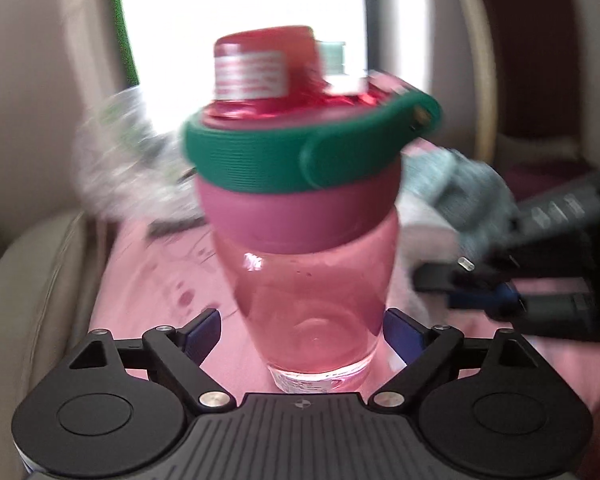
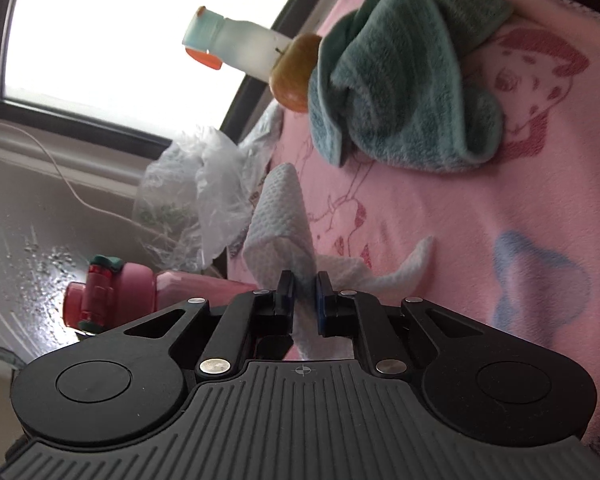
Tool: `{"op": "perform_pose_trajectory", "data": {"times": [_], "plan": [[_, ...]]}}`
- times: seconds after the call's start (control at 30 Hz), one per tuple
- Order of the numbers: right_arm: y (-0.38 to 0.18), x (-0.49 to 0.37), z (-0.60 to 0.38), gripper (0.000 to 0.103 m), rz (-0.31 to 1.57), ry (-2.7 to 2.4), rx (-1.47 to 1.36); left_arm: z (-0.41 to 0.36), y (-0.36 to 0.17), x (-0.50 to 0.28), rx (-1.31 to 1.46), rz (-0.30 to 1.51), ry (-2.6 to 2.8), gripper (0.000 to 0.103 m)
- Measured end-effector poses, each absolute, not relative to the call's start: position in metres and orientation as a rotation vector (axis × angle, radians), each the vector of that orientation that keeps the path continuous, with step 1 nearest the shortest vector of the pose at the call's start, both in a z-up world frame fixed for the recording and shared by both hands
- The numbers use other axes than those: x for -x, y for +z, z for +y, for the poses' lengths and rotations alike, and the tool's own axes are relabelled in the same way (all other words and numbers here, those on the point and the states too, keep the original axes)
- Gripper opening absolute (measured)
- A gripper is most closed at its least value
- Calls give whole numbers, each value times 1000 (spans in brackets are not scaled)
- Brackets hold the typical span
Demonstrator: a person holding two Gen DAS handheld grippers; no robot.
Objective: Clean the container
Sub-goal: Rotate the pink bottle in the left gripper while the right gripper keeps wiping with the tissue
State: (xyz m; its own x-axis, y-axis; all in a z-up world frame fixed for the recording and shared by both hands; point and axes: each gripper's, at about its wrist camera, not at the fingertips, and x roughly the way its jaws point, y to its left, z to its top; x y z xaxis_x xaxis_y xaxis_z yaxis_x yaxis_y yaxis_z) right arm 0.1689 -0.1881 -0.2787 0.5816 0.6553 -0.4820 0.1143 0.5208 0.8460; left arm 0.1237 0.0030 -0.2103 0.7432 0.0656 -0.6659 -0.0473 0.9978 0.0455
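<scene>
Bottle between the left gripper's spread fingers; paper towel pinched in the right gripper, both over the blanket.

The bottle [image 1: 300, 216] stands upright on the blanket [image 1: 156, 280], directly ahead of the left gripper [image 1: 302, 328], one finger on either side of its base. The right gripper [image 1: 500, 280] lies to that gripper's right. The right gripper [image 2: 303, 286] clamps a paper towel [image 2: 280, 216]; ahead and to its right a cloth [image 2: 404, 80] rests on the blanket [image 2: 460, 220], a small bottle [image 2: 240, 46] beyond, a plastic bag [image 2: 196, 196] ahead-left, the bottle [image 2: 116, 292] left.
</scene>
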Motion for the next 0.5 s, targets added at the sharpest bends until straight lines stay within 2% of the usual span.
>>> {"op": "perform_pose_trajectory", "data": {"times": [0.07,0.2,0.5], "plan": [[-276,-168,-192,13,907,381,-993,1,-212,-125,61,735,132,88],[-275,-165,-197,13,905,388,-992,-7,-218,-125,89,708,157,72],[-271,-165,-196,13,897,442,-987,17,-219,-125,-85,716,-183,71]]}}
